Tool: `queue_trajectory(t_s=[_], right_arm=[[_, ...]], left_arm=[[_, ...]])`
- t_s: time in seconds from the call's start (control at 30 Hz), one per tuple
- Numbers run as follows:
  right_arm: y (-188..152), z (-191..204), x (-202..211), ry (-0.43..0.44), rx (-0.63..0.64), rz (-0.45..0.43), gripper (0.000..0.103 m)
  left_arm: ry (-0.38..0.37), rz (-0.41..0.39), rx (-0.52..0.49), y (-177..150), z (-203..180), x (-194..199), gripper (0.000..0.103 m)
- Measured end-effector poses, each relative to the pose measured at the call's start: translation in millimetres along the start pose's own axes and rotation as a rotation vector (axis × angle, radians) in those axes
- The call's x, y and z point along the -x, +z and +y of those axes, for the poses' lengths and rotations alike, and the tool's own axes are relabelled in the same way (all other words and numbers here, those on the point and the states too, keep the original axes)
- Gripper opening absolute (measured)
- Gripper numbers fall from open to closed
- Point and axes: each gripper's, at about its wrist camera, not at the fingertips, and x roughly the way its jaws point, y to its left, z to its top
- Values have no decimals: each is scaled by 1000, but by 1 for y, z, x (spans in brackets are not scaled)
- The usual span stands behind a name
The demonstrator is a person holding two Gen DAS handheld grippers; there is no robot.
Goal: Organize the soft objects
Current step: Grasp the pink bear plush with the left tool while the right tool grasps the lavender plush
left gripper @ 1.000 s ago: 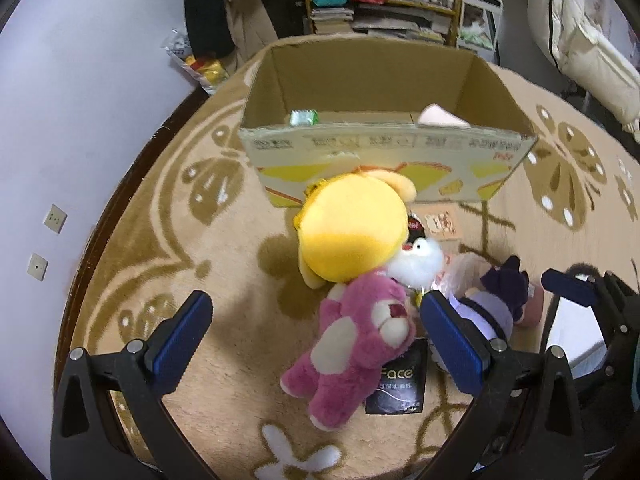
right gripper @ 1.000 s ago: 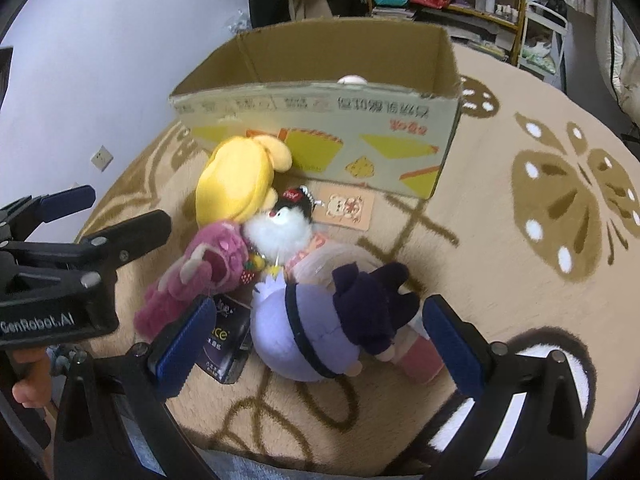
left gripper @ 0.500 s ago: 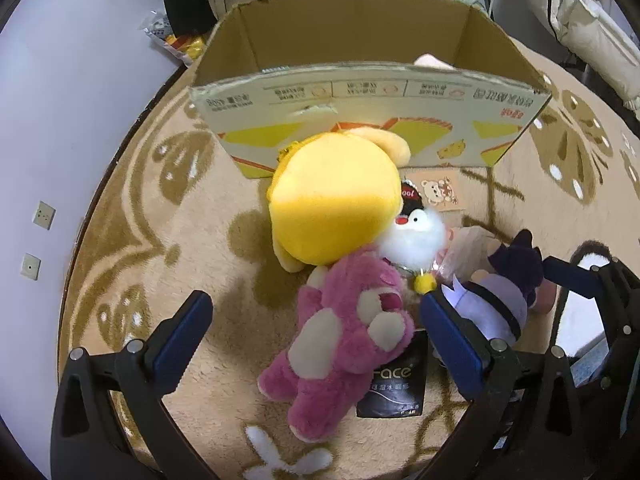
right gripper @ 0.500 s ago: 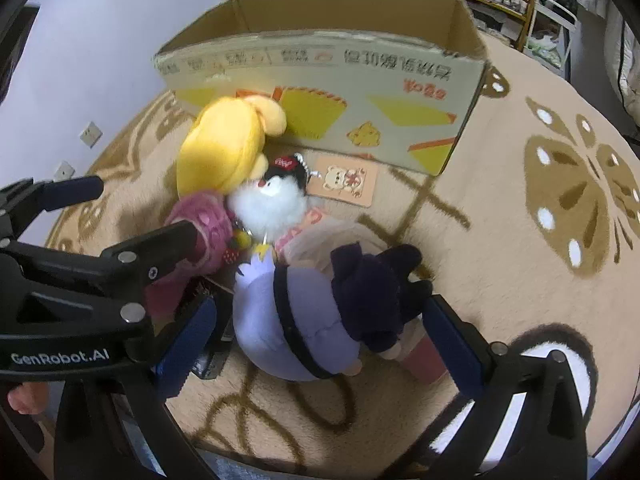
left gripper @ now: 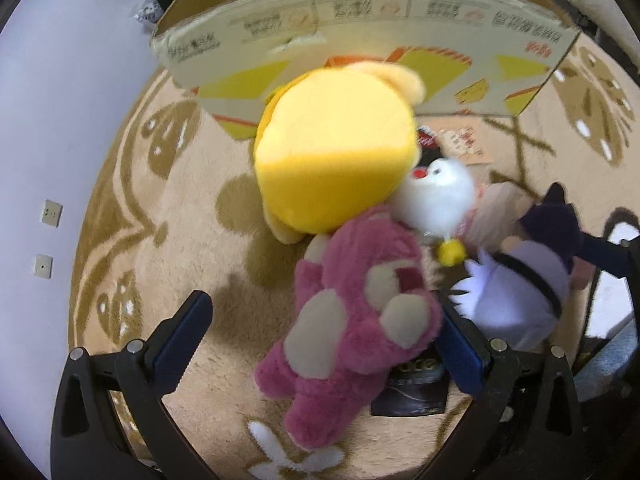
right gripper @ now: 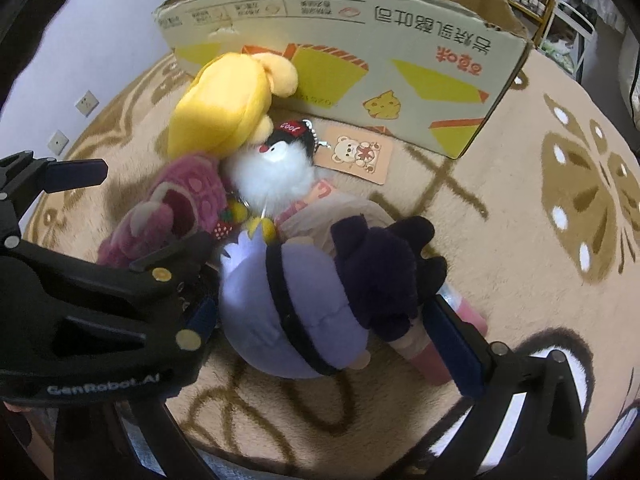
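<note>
A pile of plush toys lies on the carpet in front of a cardboard box (left gripper: 360, 20). A pink bear (left gripper: 356, 320) lies between the open fingers of my left gripper (left gripper: 320, 344), its lower half inside the gap. A yellow plush (left gripper: 336, 160), a white fluffy penguin (left gripper: 436, 196) and a purple plush with a dark hat (left gripper: 528, 288) lie beyond it. In the right wrist view the purple plush (right gripper: 304, 312) sits between the open fingers of my right gripper (right gripper: 332, 340). The box (right gripper: 360, 40) stands behind the yellow plush (right gripper: 224, 108), the penguin (right gripper: 276, 180) and the bear (right gripper: 176, 208).
A black packet (left gripper: 412, 392) lies under the bear. A card with a bear picture (right gripper: 356, 156) lies by the box. A pink object (right gripper: 440, 356) lies under the purple plush. A wall with sockets (left gripper: 50, 212) is at the left. The left gripper's body (right gripper: 80, 300) crowds the right view.
Both grippers have moved forward and down toward the pile. The pink bear now lies between the left fingers and the purple plush between the right fingers. The toys have not moved.
</note>
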Motion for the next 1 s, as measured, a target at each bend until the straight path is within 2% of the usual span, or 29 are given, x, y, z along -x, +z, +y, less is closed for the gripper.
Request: queue_trajectory(t_s=[0.23, 0.3, 0.5, 0.53, 0.57, 0.6, 0.73, 1.0], right_arm=[[-2, 10, -10, -25, 36, 11, 103], [-2, 14, -14, -46, 57, 13, 103], [-1, 26, -22, -91, 113, 3, 103], [-2, 27, -21, -90, 113, -2, 100], [-2, 27, -20, -91, 112, -9, 98], [-2, 26, -19, -93, 108, -16, 93], [-2, 23, -19, -74, 83, -27, 90], [0, 14, -9, -60, 59, -53, 87]], left_arm=[[-5, 18, 18, -2, 6, -7, 102], [-16, 29, 19, -3, 8, -10, 98], [-122, 43, 46, -6, 18, -16, 70], [-145, 45, 46, -6, 17, -15, 59], [-173, 47, 45, -6, 17, -15, 54], [-172, 46, 40, -6, 16, -15, 54], [-175, 45, 45, -8, 19, -15, 52], [-151, 29, 71, -11, 29, -6, 50]])
